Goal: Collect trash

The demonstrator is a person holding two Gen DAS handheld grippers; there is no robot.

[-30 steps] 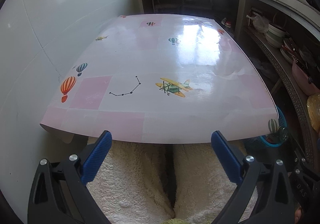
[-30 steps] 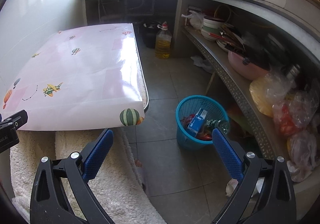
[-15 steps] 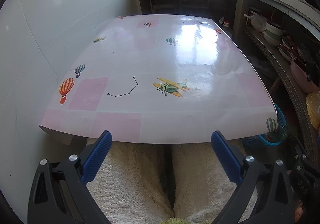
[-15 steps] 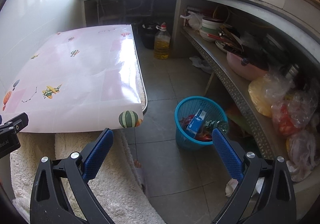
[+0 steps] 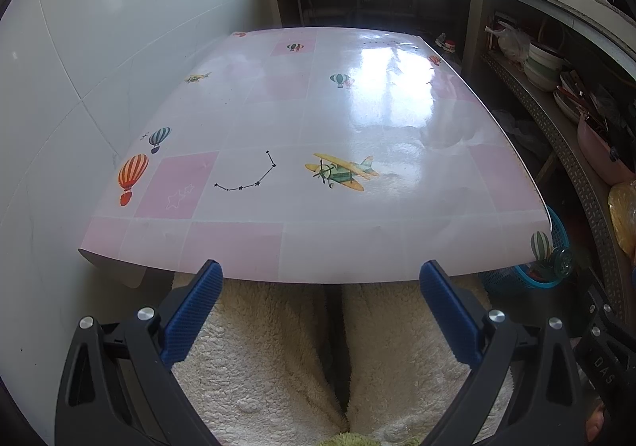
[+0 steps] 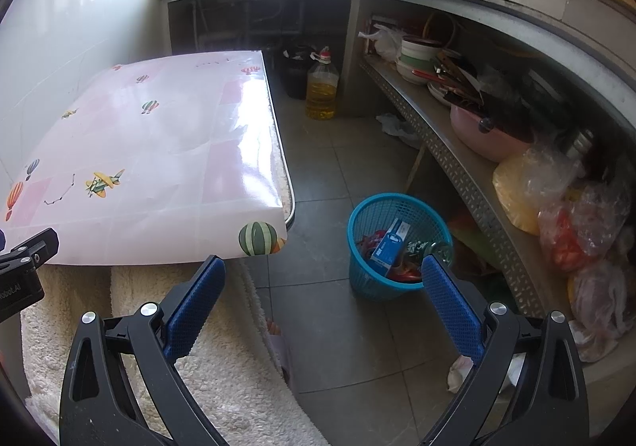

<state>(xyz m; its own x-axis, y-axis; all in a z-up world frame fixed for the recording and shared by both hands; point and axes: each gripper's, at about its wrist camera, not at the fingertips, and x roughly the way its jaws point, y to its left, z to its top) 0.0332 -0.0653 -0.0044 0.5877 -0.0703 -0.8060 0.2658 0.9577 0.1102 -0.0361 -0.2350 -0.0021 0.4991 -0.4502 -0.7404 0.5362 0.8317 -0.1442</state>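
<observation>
Both grippers, left gripper [image 5: 320, 279] and right gripper [image 6: 322, 274], were wide and empty. Trash [image 6: 391, 246] sat in blue basket [image 6: 367, 279] beside bench [image 6: 131, 152]. Probably light, crushable; grip basket rim.

The left gripper [image 5: 321, 279] is held level with its blue-padded fingers [image 5: 190, 311] spread wide and nothing between them. The right gripper [image 6: 322, 275], beside it, is likewise spread wide and empty, blue fingers [image 6: 453, 305] pointing forward.
</observation>
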